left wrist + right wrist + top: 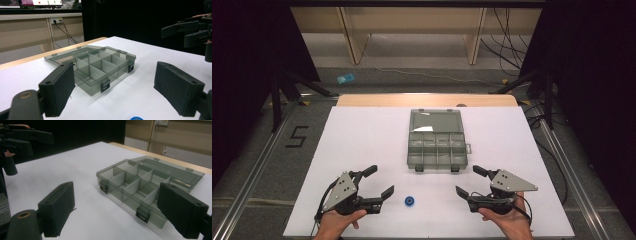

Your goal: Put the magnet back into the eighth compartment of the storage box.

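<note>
A smoky grey plastic organizer box (436, 145) lies open at the table's middle, its lid (435, 120) folded flat behind it and its compartments (100, 62) looking bare. A small blue ring (410, 201) lies near the front edge, between my two grippers. My left gripper (378, 181) is open just left of the ring, jaws aimed toward the box. My right gripper (467, 181) is open to the ring's right. In the left gripper view the ring (136, 118) peeks in at the bottom edge. In the right gripper view the box (147, 187) lies ahead, slightly right.
The white table top (362, 140) has a wooden strip (427, 100) along its far edge. Beyond it are a floor with cables (507, 50), wooden furniture legs (474, 40) and a small blue object (345, 78). Black curtains flank both sides.
</note>
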Demonstrator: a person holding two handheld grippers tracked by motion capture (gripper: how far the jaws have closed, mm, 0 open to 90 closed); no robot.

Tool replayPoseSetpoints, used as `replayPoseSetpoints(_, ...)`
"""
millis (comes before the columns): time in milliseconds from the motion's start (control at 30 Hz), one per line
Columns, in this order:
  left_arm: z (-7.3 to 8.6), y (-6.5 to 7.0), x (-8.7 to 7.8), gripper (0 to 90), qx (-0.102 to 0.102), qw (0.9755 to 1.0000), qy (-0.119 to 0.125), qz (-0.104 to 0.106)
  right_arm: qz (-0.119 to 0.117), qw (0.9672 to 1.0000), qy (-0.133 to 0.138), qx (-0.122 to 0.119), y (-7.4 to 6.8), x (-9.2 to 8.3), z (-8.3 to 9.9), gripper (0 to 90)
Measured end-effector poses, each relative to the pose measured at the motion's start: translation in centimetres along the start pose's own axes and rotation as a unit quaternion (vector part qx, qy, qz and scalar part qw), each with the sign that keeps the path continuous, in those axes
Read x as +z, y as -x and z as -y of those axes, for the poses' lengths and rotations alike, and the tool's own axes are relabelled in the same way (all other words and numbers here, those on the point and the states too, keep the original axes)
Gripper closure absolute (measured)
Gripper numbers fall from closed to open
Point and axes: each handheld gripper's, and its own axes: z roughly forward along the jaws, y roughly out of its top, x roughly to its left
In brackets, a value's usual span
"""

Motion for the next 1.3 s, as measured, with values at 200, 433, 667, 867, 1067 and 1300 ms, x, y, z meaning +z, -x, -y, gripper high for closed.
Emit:
replayPoseSetpoints(200,0.0,0.0,0.0,16.5,0.000,1.0000,0.000,0.000,0.005,0.9999,-0.008,-0.010,0.1,0.1,0.0,15.7)
replayPoseSetpoints(433,0.0,0.0,0.0,16.5,0.001,1.0000,0.000,0.000,0.002,0.9997,-0.017,-0.016,-0.2,0.3,0.0,15.7)
replayPoseSetpoints(667,0.0,0.0,0.1,16.5,0.002,1.0000,-0.002,0.000,-0.004,0.9995,-0.023,-0.021,-0.5,0.5,-0.1,16.7)
replayPoseSetpoints(867,0.1,0.0,0.1,16.5,0.001,1.0000,-0.002,-0.001,-0.035,0.9985,-0.029,-0.032,-0.8,0.9,-0.2,19.8)
replayPoseSetpoints(1067,0.1,-0.1,0.1,16.5,0.002,1.0000,-0.003,0.000,-0.040,0.9975,-0.043,-0.038,-1.4,1.2,-0.5,20.5)
replayPoseSetpoints(1300,0.1,0.0,0.1,16.5,0.001,1.0000,-0.004,0.000,-0.056,0.9930,-0.076,-0.071,-2.2,2.2,-1.0,21.2)
